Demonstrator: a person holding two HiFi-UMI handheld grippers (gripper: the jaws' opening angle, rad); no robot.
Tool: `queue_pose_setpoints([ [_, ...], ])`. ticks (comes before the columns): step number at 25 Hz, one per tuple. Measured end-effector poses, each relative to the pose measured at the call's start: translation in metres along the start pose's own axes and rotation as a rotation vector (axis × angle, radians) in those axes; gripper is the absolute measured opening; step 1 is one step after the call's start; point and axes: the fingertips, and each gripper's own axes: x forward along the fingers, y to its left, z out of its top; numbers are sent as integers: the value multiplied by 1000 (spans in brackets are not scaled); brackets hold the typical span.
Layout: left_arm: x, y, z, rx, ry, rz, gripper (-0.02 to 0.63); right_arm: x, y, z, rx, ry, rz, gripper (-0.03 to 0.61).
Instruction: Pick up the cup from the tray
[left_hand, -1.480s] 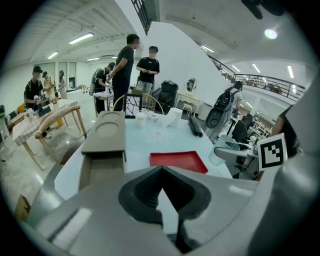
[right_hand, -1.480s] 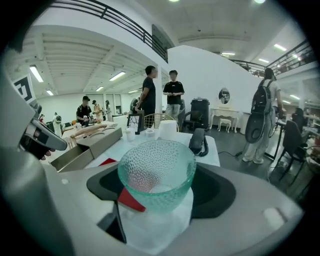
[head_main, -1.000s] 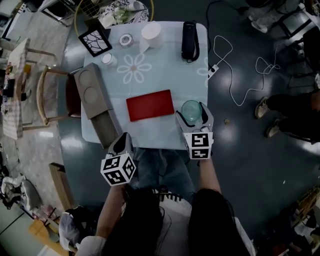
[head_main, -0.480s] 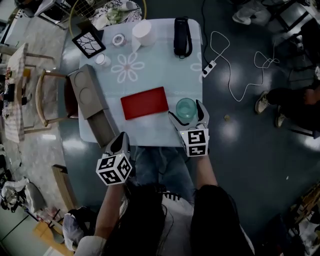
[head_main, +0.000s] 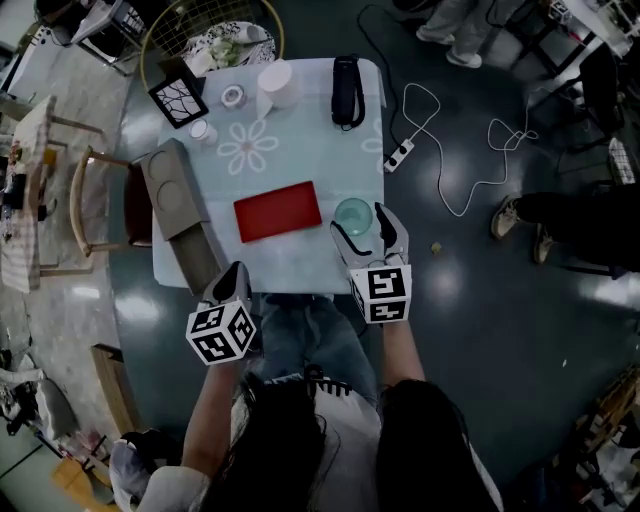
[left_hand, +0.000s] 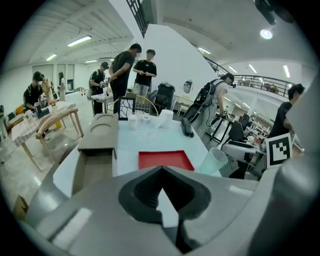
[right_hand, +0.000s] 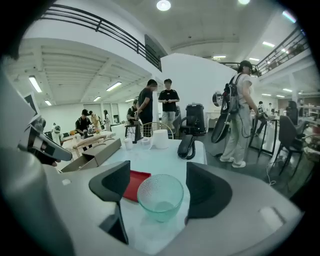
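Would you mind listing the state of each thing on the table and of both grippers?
red tray: flat on the table, empty.
cup: upright, empty, beside the red tray, not on it.
right gripper: open, jaws have just been closing, cup between them, pads clear of it.
left gripper: shut, empty.
grey box: near end open.

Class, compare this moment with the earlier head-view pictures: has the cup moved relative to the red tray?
No: the cup remains just beyond the red tray's right end, near the table's front edge.
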Motion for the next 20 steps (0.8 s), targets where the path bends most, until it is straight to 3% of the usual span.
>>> queue_pose_setpoints([
  [6, -18, -5, 10, 16, -57, -5, 0, -20, 15, 17, -10, 0, -15, 326],
  [13, -37, -12, 23, 30, -132, 4, 0, -39, 34, 28, -39, 4, -24, 157],
  [18, -45, -18, 37, -13, -185, -26, 0, -49, 39, 37, -18, -21, -66, 35],
  [20, -48, -18, 39, 3, -193, -28, 0, -53, 43, 37, -3, -17, -66, 25],
])
